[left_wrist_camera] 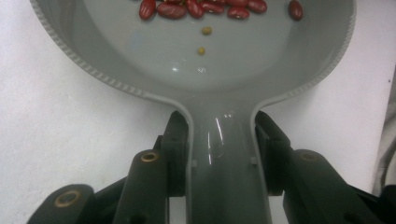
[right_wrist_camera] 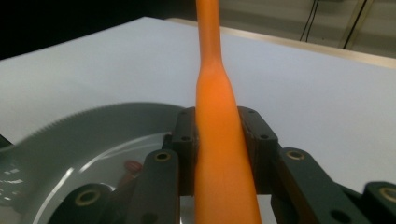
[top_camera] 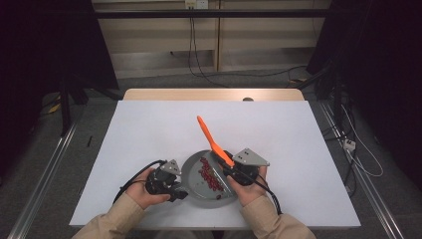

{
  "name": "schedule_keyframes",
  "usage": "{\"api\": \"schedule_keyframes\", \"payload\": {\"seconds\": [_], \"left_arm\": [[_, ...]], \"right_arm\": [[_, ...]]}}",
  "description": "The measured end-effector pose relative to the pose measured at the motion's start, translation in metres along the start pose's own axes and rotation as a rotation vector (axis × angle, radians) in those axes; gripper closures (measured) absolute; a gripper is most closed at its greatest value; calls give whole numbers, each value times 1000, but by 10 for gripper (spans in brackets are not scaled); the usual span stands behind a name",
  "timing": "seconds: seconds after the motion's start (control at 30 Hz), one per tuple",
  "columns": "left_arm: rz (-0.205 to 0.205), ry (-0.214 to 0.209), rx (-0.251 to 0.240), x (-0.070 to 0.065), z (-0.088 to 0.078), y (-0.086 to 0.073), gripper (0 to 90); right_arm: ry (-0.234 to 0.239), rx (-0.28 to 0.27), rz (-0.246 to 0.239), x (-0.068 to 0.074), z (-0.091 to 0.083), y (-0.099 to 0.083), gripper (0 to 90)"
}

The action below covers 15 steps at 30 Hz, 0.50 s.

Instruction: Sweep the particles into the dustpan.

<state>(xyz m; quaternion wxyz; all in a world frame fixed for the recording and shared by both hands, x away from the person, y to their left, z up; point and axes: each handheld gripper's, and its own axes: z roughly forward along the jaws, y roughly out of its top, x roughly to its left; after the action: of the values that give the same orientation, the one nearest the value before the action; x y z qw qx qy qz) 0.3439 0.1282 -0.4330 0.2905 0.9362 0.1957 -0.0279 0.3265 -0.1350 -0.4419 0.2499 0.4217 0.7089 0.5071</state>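
Near the table's front edge we held the grey pan (top_camera: pixel 196 185) | left gripper (left_wrist_camera: pixel 223 149) pinched its stiff, slippery handle | right gripper (right_wrist_camera: pixel 219 135) clamped the light orange spatula (top_camera: pixel 211 141) | red beans (top_camera: pixel 209 175) roll easily.

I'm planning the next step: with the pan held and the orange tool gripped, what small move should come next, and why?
Probably sweep the orange tool along the beans, gathering them. The left gripper is clamped on the pan handle, steadying it; the right gripper is shut on the tool, and the beans lie strung across the pan.
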Motion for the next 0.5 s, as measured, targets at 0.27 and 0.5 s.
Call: {"api": "schedule_keyframes", "payload": {"seconds": [0.27, 0.5], "left_arm": [[-16, 2, -35, 0, 1, -3, 631], [0, 22, -126, -2, 0, -12, 636]], "right_arm": [[9, -12, 0, -3, -2, 5, 708], [-21, -32, 2, -18, -12, 9, 708]]}}
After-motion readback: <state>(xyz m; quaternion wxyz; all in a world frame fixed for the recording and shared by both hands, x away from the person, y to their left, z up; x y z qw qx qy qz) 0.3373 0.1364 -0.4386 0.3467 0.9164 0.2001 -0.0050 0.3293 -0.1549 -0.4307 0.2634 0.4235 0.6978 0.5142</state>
